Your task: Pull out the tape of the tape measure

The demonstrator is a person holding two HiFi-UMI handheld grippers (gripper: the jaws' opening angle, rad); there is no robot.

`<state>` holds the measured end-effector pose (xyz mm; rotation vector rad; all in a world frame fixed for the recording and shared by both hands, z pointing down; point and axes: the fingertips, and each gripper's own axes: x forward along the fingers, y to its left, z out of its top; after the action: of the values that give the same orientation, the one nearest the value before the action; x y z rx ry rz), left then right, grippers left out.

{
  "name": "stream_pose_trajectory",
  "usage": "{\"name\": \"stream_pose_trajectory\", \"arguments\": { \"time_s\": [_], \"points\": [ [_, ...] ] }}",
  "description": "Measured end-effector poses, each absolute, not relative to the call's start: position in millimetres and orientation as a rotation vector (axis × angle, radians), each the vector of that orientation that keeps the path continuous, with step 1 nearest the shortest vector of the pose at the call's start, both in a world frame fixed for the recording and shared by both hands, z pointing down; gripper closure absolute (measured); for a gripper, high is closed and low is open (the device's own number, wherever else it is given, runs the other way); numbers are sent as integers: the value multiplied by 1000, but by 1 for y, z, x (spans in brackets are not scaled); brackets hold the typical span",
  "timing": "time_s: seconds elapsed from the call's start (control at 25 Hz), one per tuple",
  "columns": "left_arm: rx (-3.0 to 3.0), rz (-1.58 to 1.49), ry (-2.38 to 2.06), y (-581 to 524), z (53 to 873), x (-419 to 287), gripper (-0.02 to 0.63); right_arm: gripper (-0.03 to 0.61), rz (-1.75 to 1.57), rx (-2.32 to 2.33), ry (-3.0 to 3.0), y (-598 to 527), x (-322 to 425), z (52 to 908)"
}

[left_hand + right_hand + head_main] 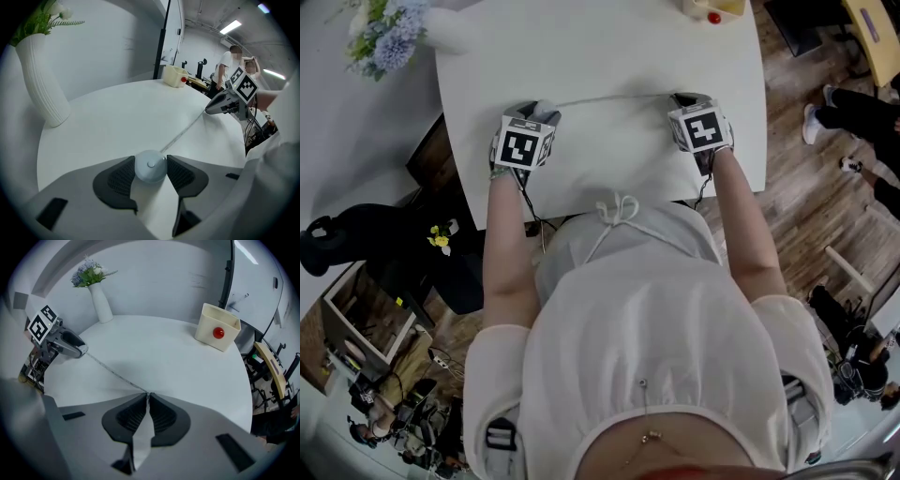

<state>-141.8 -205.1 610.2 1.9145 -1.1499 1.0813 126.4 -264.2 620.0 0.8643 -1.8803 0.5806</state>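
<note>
Left gripper view showed the left gripper (150,159) with its jaws pressed on either side of the round tape measure (150,168), over the white table (117,117). The thin tape (116,373) ran straight across to the right gripper (146,396), whose jaws were pinched together on its end. Farther back stood a ribbed vase (101,305) with flowers and a cream box (217,326) with a red knob.

Small round pale-blue tape measure (150,167), its thin tape (183,133) drawn out taut, seemingly just above the white table (117,117)
</note>
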Motion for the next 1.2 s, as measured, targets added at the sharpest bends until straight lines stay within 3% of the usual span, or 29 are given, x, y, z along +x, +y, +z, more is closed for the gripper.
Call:
{"name": "stream_pose_trajectory", "arguments": {
  "time_s": [0.32, 0.6, 0.8, 0.96, 1.2],
  "points": [
    [1934, 1124, -1158, -206, 616, -143, 380, 543, 567, 861, -1863, -260, 127, 624],
    [1967, 1071, -1178, -205, 616, -142, 378, 419, 563, 846, -1877, -257, 122, 622],
    [1967, 1039, -1210, -202, 609, -141, 327, 402, 586, 863, -1905, -250, 123, 615],
    [1988, 962, -1300, -204, 586, -146, 328, 407, 558, 923, -1959, -255, 129, 597],
    [2085, 779, -1453, -212, 525, -147, 352, 466, 512, 1048, -2144, -264, 118, 547]
  ]
}}
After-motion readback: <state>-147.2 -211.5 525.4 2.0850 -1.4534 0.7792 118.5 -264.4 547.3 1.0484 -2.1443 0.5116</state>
